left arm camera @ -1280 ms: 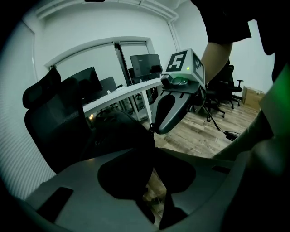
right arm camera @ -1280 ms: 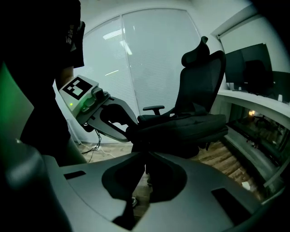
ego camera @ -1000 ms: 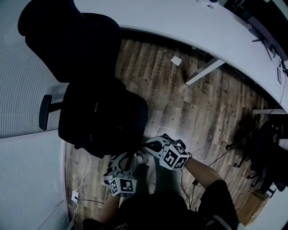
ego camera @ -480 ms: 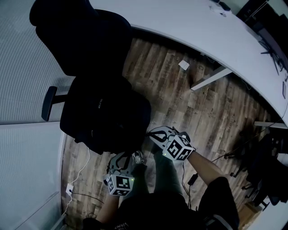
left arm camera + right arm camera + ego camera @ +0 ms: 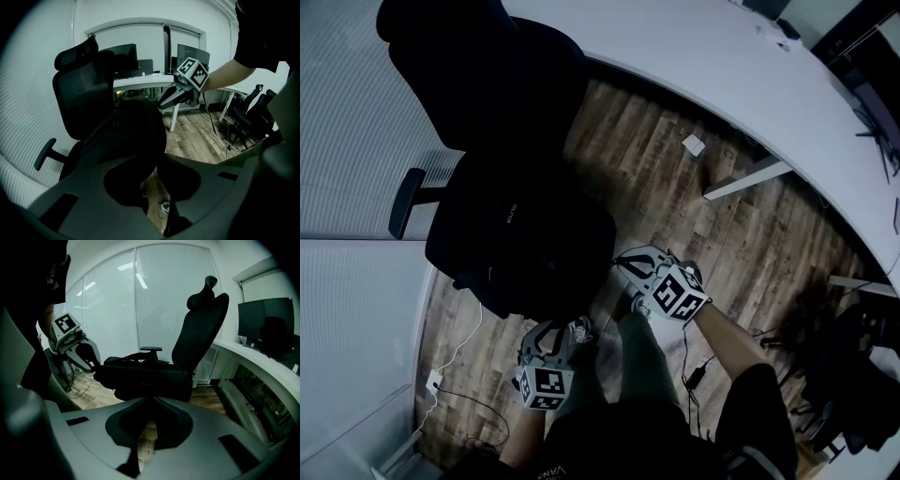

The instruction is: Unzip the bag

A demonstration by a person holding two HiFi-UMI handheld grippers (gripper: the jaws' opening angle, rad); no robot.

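Bag (image 5: 525, 234) rests on chair (image 5: 478, 84) at eleven o'clock. Left gripper (image 5: 558, 330) slightly parted, right gripper (image 5: 623, 265) clenched, both empty. Best approach: pin the fabric, then hunt the unseen zipper tab.

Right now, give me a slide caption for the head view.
From above: left gripper and right gripper poised beside the black bag on an office chair, above a wood floor.

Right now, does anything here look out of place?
A soft black bag lies slumped on the black office chair's seat, and a small white scrap lies loose on the wooden plank floor. Nothing looks spilled or damaged.
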